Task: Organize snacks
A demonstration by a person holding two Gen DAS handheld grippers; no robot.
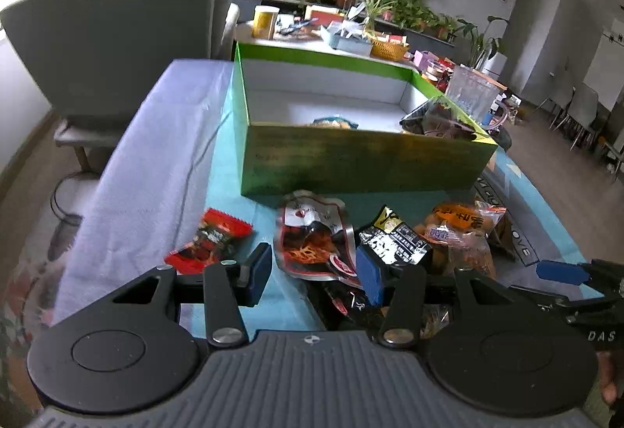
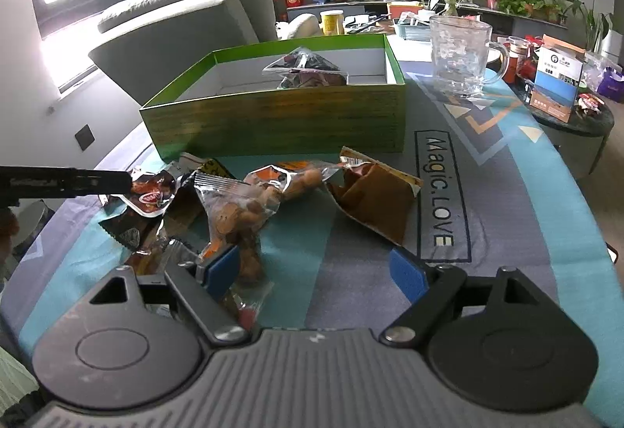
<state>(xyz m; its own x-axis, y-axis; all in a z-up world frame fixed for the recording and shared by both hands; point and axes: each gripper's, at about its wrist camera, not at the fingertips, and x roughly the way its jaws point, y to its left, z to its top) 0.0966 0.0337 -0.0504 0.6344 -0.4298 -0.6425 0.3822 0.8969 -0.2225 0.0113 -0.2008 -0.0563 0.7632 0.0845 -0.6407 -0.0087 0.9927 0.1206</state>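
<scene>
green box (image 1: pixel 351 158) sat just behind the loose snack packets (image 2: pixel 249 205) for easy filling, both grippers' fingers (image 1: pixel 257 272) wide and empty.

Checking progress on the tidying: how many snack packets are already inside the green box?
2: a dark clear-wrapped packet at the box's far right corner, and a blue-edged one just behind the near wall. Others may lie hidden below that wall.

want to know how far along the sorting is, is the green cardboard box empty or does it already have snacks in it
Not empty. The green cardboard box holds a dark clear-wrapped snack packet; the left wrist view shows a second packet behind its front wall. Most of its white floor is bare.
</scene>
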